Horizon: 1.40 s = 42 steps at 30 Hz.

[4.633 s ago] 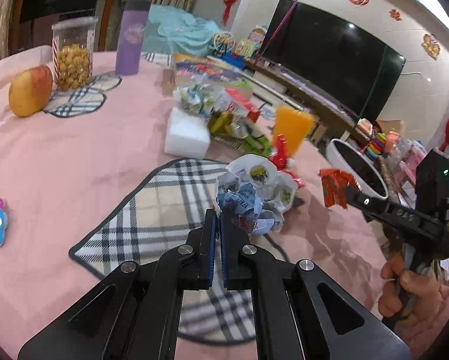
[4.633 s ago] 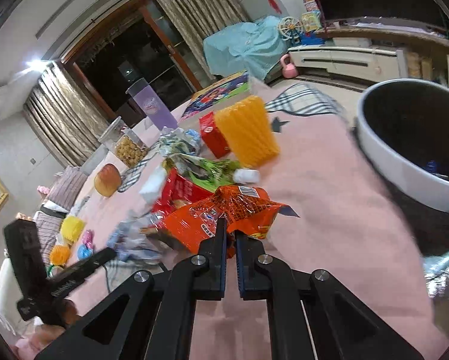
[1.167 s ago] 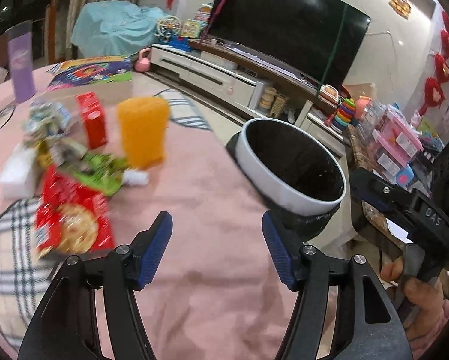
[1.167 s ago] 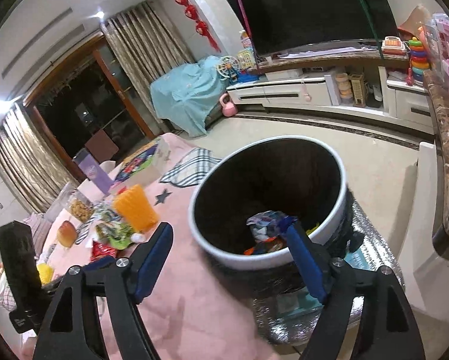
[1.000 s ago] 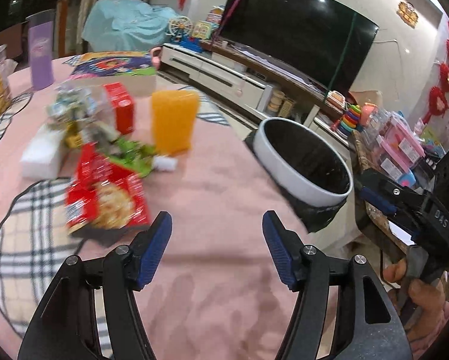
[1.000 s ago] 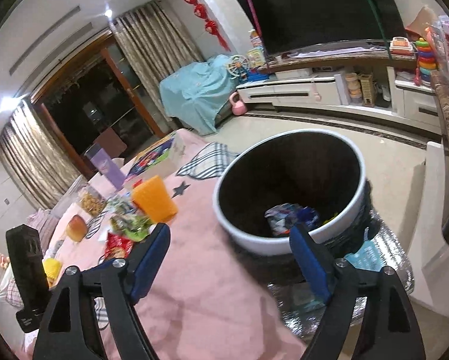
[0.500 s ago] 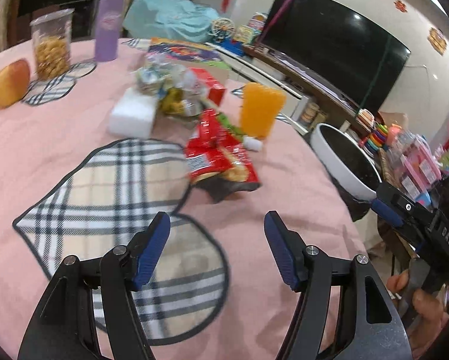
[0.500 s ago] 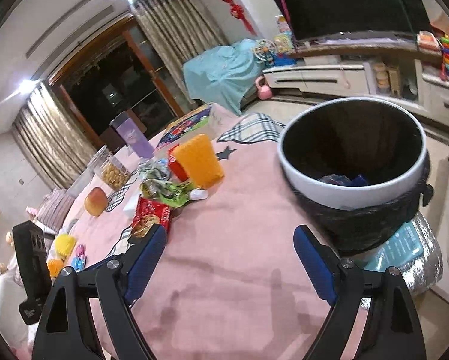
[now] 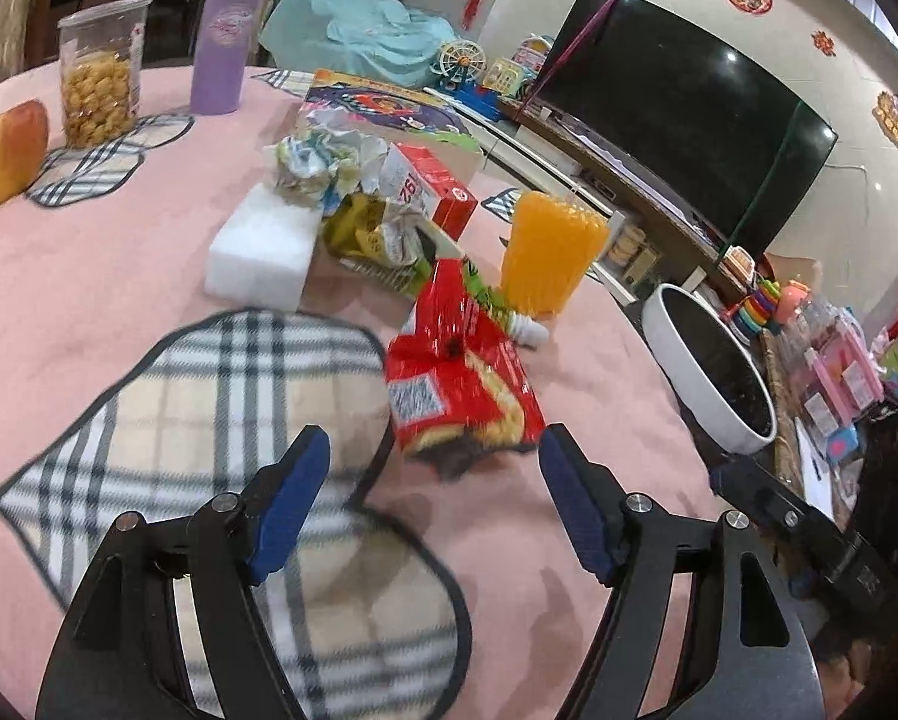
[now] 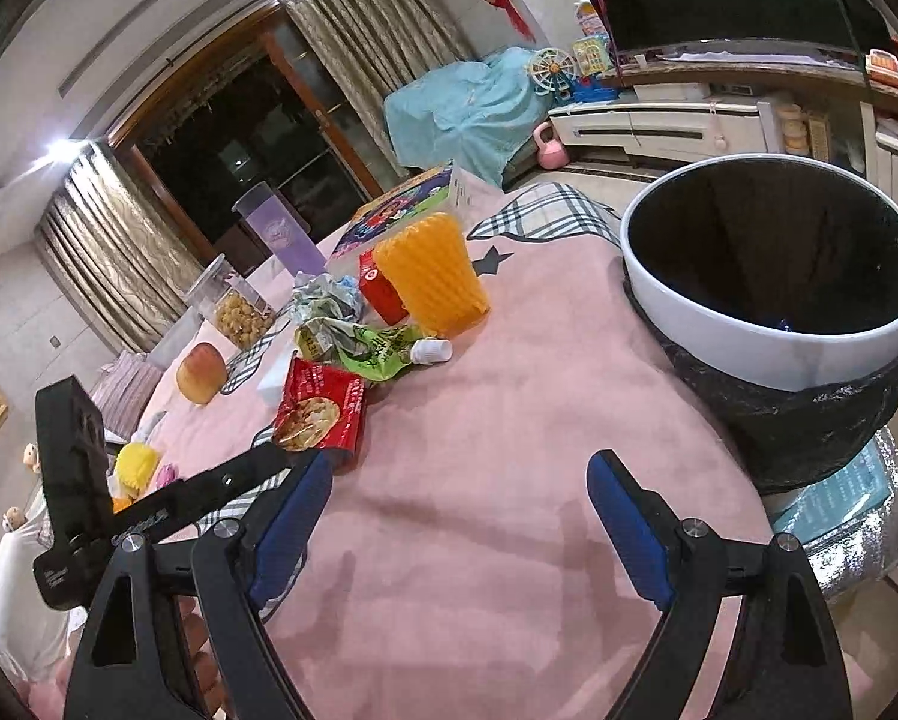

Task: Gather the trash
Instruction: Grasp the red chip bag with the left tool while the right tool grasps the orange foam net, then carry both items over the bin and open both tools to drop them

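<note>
Red snack bag (image 9: 457,372) just ahead of opening, empty left gripper (image 9: 434,501).

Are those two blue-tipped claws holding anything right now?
Nothing. The left gripper is opening, empty, before the red snack packet; the right gripper is open and empty.
</note>
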### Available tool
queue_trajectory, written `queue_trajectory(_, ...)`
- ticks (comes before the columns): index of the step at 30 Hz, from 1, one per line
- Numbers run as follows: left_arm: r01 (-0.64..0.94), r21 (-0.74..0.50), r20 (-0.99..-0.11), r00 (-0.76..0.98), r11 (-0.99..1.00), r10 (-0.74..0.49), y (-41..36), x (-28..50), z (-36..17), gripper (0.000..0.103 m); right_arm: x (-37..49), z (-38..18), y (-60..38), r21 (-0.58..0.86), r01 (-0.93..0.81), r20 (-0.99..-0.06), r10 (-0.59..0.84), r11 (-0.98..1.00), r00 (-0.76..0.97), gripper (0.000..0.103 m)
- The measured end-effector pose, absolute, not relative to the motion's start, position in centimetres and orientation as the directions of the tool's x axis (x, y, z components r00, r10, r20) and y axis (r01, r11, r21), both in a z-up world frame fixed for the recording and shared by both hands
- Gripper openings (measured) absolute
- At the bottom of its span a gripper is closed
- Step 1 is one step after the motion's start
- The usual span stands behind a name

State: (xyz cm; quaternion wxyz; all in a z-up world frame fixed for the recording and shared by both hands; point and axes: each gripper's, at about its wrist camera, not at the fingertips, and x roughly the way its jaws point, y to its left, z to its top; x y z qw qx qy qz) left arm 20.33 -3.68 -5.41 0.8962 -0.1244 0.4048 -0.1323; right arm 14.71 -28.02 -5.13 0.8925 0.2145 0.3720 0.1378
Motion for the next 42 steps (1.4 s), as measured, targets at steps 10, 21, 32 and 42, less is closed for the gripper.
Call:
queue_trajectory(10,0.162,-0.337,-0.685,0.633,0.927,-0.360,-3.5,21.6,-6.0,0.027,18.7,-5.3,-26.5,0.470,-0.106,-0.622,0.413,0.876,0.665,0.089)
queue_trajectory(21,0.071,-0.364,-0.696,0.642,0.929,-0.322,0.3,22.5,-7.0,0.026,27.2,-5.9,-22.5,0.371,-0.153,-0.656,0.375,0.916,0.655,0.088)
queue_trajectory(32,0.096,-0.341,-0.693,0.646,0.935,-0.319,-0.2,22.2,-7.1,0.026,27.7,-6.1,-23.2,0.324,-0.128,-0.658,0.320,0.937,0.682,0.038)
queue_trajectory(42,0.125,-0.306,-0.680,0.665,0.944,-0.309,-1.9,20.7,-5.8,0.026,20.5,-4.2,-26.9,0.413,-0.111,-0.600,0.362,0.904,0.713,0.036)
